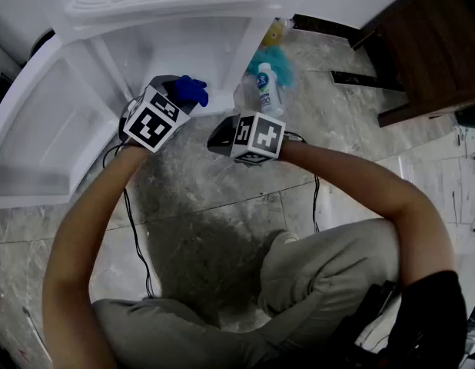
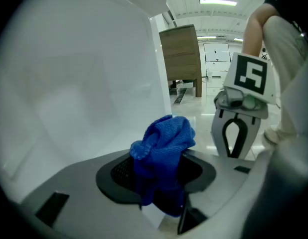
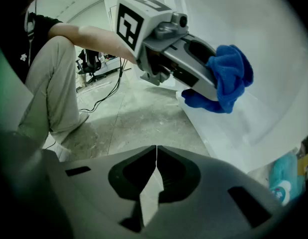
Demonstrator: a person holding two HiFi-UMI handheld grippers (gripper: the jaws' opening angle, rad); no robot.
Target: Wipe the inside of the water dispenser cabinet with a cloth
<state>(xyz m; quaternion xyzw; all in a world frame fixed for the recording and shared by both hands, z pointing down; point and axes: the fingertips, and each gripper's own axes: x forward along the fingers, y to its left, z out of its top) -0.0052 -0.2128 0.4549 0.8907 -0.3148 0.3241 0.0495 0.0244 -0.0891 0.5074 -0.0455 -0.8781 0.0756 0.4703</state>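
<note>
Only the head view gives me the whole layout: the smooth white water dispenser cabinet standing open, the veined stone floor, and a white bottle just beside it. The left gripper view is where the grip actually reads. The left claw is clamped on the blue cloth, a fuzzy knit wad bulging out past the dark ribbed pads. It's hanging right at the cabinet's glossy inner wall, but I can't tell if it touches. The right gripper view shows the right claw squeezed together with nothing in it, over the floor just outside the cabinet and near the left one.
</note>
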